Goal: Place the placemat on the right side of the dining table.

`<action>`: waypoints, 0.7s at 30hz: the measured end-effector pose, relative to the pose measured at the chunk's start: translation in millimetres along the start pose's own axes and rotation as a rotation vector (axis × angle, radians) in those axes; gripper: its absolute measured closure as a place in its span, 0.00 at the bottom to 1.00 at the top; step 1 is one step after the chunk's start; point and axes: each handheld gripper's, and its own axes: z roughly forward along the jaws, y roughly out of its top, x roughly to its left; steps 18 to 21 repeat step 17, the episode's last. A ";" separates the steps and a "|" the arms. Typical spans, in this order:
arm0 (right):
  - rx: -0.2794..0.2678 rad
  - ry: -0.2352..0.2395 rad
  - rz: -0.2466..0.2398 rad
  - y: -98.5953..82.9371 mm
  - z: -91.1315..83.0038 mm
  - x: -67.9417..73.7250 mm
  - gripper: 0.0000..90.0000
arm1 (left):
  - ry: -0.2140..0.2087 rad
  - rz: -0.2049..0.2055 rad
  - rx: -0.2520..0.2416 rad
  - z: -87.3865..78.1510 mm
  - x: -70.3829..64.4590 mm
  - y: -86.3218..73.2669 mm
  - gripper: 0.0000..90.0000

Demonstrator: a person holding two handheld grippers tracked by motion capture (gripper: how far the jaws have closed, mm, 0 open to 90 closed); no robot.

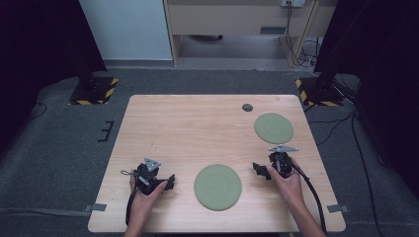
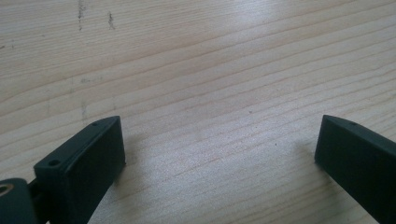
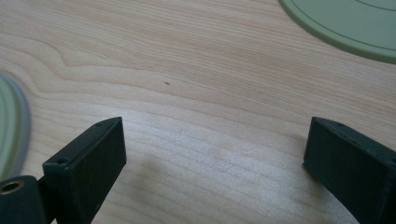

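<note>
On the pale wooden table (image 1: 163,123) lie two flat, round, sage-green discs that look like silicone mats or thin plates: the nearer green disc (image 1: 218,187) sits between the person's two hands near the front edge, and the farther green disc (image 1: 273,128) lies toward the back right corner, well apart from it, with a small dark round mark (image 1: 247,107) on the tabletop just beyond. The left gripper (image 1: 170,181) rests low over bare wood to the left of the nearer disc, its jaws spread wide with nothing between them; the right gripper (image 1: 257,168) sits to that disc's right, likewise wide open and empty, with the farther disc's rim (image 3: 345,23) at the top of its own view. From where I stand, these discs look light, thin and perhaps a little floppy, lying flush to the wood, so I'd judge there is no way to grasp one from above. The edge is the place to take hold: slide one jaw under the rim and pinch, expecting it may sag or slip if held too lightly.
</note>
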 end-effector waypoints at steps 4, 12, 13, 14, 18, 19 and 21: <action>-0.003 -0.035 -0.027 -0.4 3.5 4.6 0.05 | 0.000 0.000 0.000 0.0 0.0 0.0 0.01; 0.002 -0.054 -0.078 -3.0 5.4 9.9 0.02 | 0.000 0.000 0.000 0.0 0.0 0.0 0.01; 0.004 -0.048 -0.082 -3.9 4.5 9.7 0.02 | -0.001 0.000 0.000 0.0 0.0 0.0 0.01; 0.006 -0.043 -0.086 -5.1 3.4 9.2 0.01 | -0.001 0.000 0.000 0.0 0.0 0.0 0.01; 0.009 -0.044 -0.088 -5.8 2.7 9.2 0.00 | -0.001 0.001 0.000 0.0 0.0 0.0 0.01; 0.009 -0.044 -0.088 -5.8 2.7 9.2 0.00 | -0.001 0.001 0.000 0.0 0.0 0.0 0.01; 0.009 -0.044 -0.088 -5.8 2.7 9.2 0.00 | -0.001 0.001 0.000 0.0 0.0 0.0 0.01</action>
